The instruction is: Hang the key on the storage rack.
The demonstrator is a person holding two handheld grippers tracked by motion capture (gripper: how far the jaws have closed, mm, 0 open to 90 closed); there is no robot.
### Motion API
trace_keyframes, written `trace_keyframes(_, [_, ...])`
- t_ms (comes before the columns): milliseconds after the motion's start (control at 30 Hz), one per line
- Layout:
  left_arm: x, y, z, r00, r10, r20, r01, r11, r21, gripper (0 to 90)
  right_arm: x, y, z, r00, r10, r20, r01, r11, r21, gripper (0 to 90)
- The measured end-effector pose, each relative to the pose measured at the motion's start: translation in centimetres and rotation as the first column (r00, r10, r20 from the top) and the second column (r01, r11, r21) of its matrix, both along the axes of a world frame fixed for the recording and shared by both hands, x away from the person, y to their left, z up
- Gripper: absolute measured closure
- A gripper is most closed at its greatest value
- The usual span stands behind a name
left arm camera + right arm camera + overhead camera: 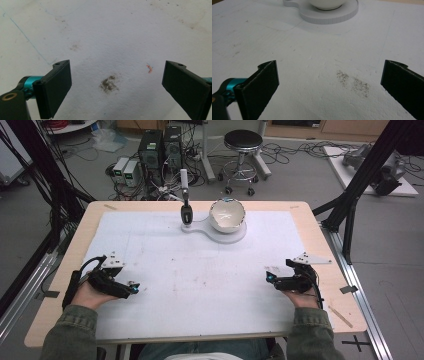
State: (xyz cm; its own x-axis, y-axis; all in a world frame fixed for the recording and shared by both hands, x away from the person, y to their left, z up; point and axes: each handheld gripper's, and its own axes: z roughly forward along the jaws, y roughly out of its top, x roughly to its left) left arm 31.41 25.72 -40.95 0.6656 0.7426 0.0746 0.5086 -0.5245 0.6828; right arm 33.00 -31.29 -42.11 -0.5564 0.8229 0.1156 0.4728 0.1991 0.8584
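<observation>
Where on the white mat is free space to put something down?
The wide middle of the white mat is bare, between the left gripper and the right gripper, up to the white base. The far middle is crowded: the bowl and the upright black-and-white tool stand there.

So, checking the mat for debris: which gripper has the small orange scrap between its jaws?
The left gripper: an orange scrap lies on the mat near its right-hand jaw. The right gripper frames grey smudges.

A lab: behind the wooden table [320,227] stand computer towers [161,147], tangled cables [197,142] and a black stool [243,142]; black frame struts [367,167] flank it.
</observation>
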Motion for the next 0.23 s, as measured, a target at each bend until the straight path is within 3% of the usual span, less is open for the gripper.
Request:
trace_keyframes(133, [-0.49, 0.24, -0.07, 1.0, 0.002, 0.01, -0.002, 0.9995, -0.032, 9.4, 0.02, -0.02, -0.03, 1.0, 0.001, -0.001, -0.001, 1.0, -0.003, 0.5])
trace_keyframes(233, [-0.78, 0.3, -0.18, 0.9997, 0.011, 0.021, -0.01, 0.9996, -0.027, 9.4, 0.05, 0.02, -0.09, 1.0, 0.003, -0.002, -0.003, 1.0, -0.006, 0.5])
